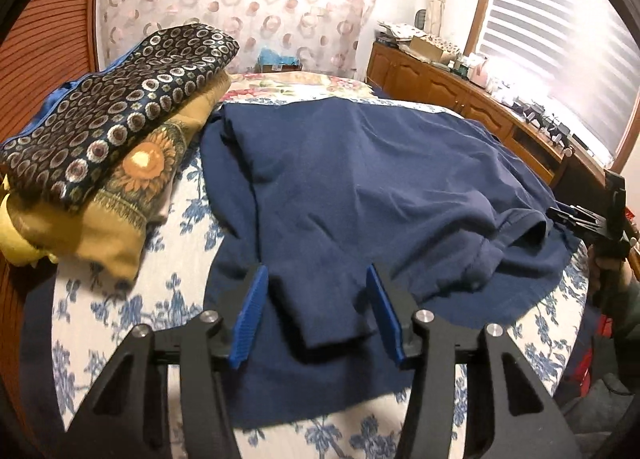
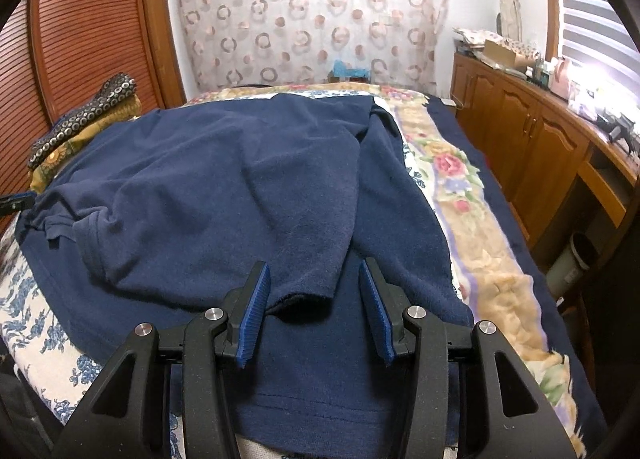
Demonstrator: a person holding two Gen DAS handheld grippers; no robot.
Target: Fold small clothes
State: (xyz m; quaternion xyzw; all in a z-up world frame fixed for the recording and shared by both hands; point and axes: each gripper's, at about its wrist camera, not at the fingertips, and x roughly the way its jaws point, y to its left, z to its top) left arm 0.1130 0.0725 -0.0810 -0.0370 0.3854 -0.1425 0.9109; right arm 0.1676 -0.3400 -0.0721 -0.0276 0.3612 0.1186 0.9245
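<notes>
A navy blue shirt lies spread on the bed, both sleeves folded in over its body. My left gripper is open, its blue pads on either side of the left sleeve's cuff, just above the cloth. In the right wrist view the same shirt fills the middle. My right gripper is open, straddling the right sleeve's cuff. The collar lies at the left of that view. The right gripper also shows in the left wrist view at the shirt's far edge.
A stack of folded cloths, dark patterned on yellow, sits at the bed's left side. The bed has a blue-flowered white cover and a floral blanket. A wooden cabinet runs along the right wall. A bin stands beside it.
</notes>
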